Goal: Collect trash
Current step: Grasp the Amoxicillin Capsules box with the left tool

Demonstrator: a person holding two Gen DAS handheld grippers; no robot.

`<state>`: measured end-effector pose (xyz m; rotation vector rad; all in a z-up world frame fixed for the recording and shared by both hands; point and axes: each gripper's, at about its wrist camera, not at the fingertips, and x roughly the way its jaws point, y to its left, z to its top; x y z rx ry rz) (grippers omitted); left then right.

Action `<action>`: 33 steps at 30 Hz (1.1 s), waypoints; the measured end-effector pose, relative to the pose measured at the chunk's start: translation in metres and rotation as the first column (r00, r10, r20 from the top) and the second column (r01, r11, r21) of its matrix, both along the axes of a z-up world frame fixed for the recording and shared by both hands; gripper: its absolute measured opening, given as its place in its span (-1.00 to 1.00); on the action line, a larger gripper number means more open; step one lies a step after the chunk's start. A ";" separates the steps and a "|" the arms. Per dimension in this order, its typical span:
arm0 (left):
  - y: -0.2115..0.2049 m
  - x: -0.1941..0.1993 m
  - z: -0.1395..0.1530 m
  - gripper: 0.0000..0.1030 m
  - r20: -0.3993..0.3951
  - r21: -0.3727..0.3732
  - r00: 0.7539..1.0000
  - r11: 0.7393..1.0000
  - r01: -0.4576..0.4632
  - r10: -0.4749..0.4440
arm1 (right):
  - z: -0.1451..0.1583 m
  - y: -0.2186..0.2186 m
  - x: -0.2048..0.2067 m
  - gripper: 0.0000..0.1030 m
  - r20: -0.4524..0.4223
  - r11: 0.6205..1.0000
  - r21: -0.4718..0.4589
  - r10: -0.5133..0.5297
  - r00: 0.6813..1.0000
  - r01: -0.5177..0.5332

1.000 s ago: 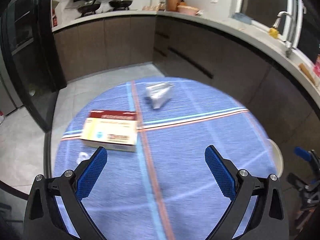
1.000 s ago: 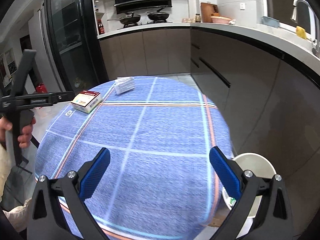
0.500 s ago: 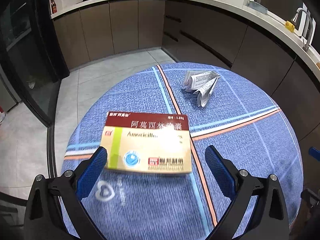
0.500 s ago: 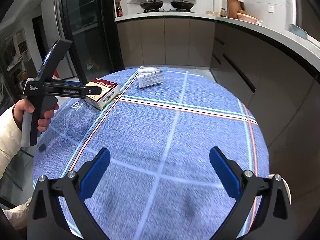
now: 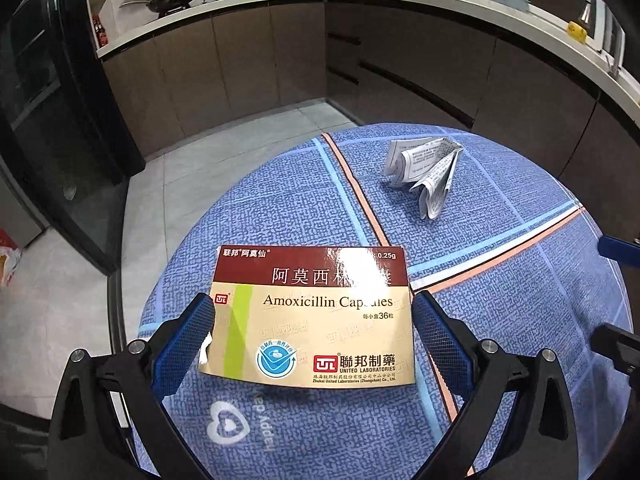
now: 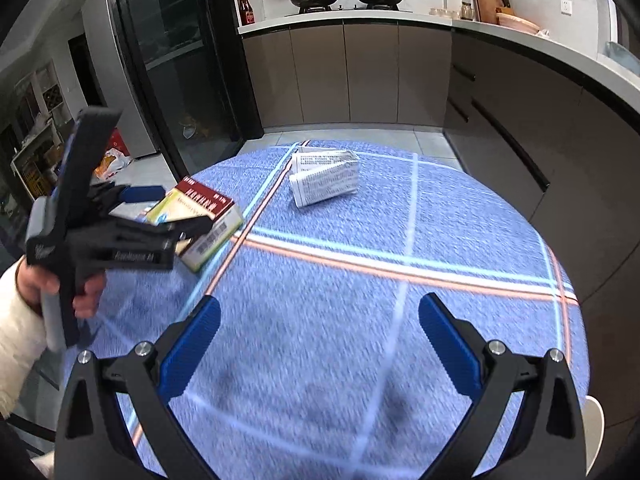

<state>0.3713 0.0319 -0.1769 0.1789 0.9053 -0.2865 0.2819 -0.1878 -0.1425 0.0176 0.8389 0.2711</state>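
Observation:
A red and cream medicine box (image 5: 312, 316) lies flat on the round table under a blue checked cloth (image 5: 520, 320). My left gripper (image 5: 314, 308) is open, with its blue pads close beside the box's left and right edges. In the right wrist view the same box (image 6: 212, 212) sits at the table's left edge, with the left gripper (image 6: 172, 210) around it and a hand (image 6: 84, 292) on its handle. A folded paper leaflet (image 5: 424, 172) (image 6: 326, 180) lies at the far side. My right gripper (image 6: 320, 312) hangs open over bare cloth.
Dark kitchen cabinets and a counter (image 5: 440, 12) curve round behind and to the right of the table. A black glass-door fridge (image 6: 176, 60) stands on the left. A white bin rim (image 6: 594, 432) shows by the table's lower right edge. Tiled floor (image 5: 168, 184) lies beyond the table.
My left gripper has moved forward and down until the medicine box lies between its fingers. My right gripper has swung left and forward over the table, toward the leaflet.

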 end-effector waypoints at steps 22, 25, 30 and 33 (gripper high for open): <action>0.042 0.078 0.021 0.80 -0.127 -0.349 0.972 0.926 0.144 -0.199 | -0.004 0.038 0.055 0.93 -0.017 0.999 0.000 0.047 0.999 -0.047; 0.038 0.095 0.011 0.80 -0.188 -0.401 0.952 0.904 0.149 -0.240 | -0.005 0.034 0.047 0.93 -0.025 0.999 0.015 0.040 0.999 -0.039; 0.045 0.099 -0.006 0.80 -0.269 -0.496 0.922 0.860 0.114 -0.278 | -0.003 0.031 0.035 0.93 -0.018 0.999 -0.001 0.041 0.999 -0.041; 0.051 0.080 -0.007 0.80 -0.266 -0.536 0.919 0.837 0.110 -0.292 | 0.001 0.030 0.030 0.93 -0.011 0.999 0.000 0.038 0.999 -0.038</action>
